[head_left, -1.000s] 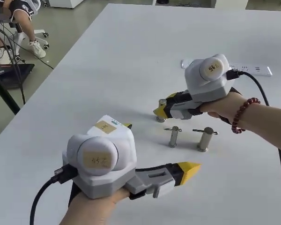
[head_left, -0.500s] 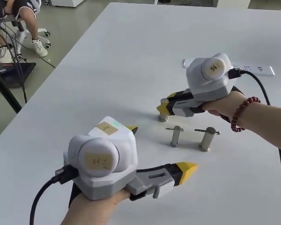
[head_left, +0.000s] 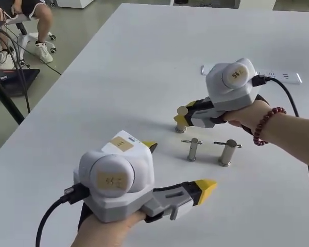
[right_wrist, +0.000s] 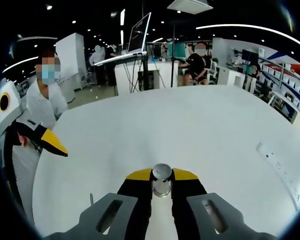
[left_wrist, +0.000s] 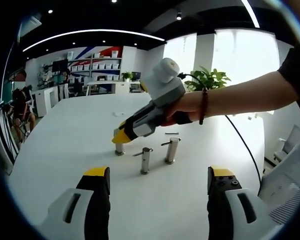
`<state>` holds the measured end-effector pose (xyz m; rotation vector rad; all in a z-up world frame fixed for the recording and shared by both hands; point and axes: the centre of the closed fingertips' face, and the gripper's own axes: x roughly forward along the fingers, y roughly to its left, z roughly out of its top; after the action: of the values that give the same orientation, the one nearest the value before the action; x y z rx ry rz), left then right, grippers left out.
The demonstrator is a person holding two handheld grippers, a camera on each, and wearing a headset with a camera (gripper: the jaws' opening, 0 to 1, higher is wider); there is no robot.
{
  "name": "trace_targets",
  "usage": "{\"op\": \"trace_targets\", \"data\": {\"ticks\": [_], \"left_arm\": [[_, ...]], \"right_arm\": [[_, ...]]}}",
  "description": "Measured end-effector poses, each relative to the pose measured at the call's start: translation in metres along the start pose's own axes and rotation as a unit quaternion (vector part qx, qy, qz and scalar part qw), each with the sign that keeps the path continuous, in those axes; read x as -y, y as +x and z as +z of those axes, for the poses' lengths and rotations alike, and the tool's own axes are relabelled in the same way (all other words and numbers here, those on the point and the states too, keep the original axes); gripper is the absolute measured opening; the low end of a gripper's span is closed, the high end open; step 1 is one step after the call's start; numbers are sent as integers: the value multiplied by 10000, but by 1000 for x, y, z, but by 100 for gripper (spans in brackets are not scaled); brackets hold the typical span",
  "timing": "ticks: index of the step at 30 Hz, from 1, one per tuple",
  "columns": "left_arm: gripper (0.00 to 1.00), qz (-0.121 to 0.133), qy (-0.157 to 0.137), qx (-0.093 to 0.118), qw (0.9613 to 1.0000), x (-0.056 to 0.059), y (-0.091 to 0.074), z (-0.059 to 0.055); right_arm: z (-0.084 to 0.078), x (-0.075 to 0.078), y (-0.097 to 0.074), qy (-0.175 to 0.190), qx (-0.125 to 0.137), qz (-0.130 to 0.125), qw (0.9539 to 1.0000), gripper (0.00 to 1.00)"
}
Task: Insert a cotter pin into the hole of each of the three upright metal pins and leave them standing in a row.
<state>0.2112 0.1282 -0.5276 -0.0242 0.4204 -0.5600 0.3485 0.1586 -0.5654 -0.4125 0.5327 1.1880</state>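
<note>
Three short upright metal pins stand in a row on the white table (head_left: 118, 77). The middle pin (head_left: 193, 149) and the right pin (head_left: 226, 153) each carry a cotter pin through the top. The left pin (head_left: 181, 123) has no cotter pin that I can see. My right gripper (head_left: 179, 115) is shut on this pin's top (right_wrist: 161, 181), one jaw on each side. From the left gripper view the row of pins (left_wrist: 145, 160) lies ahead, with the right gripper (left_wrist: 121, 136) over the far one (left_wrist: 119, 149). My left gripper (head_left: 179, 164) is open and holds nothing, close to me, with its wide-apart yellow fingertips (left_wrist: 97, 173) pointing at the pins.
A white power strip (head_left: 280, 77) lies behind the right hand, its black cable running off to the right. A thin small piece (right_wrist: 91, 199) lies on the table, too small to identify. People sit on chairs (head_left: 28, 25) beyond the table's left edge.
My left gripper has drifted slightly lower and to the right in the picture. The right gripper stays at the left pin, which still stands in place.
</note>
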Motion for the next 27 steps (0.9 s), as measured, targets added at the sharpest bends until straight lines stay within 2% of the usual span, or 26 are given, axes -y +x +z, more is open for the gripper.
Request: {"op": "trace_targets", "data": {"ticks": [6, 11, 18, 27], "left_arm": [[83, 49, -18, 43, 10000, -3, 0, 1], [88, 71, -17, 65, 10000, -4, 0, 2], [99, -20, 60, 79, 9999, -1, 1, 5], [99, -98, 177, 92, 9998, 4, -1, 8]], "right_arm": [[-4, 5, -10, 2, 1, -72, 10000, 8], [-16, 12, -21, -51, -97, -153, 9998, 8], [-27, 16, -38, -8, -133, -253, 9996, 8], [-42, 23, -64, 106, -150, -378, 9991, 8]]}}
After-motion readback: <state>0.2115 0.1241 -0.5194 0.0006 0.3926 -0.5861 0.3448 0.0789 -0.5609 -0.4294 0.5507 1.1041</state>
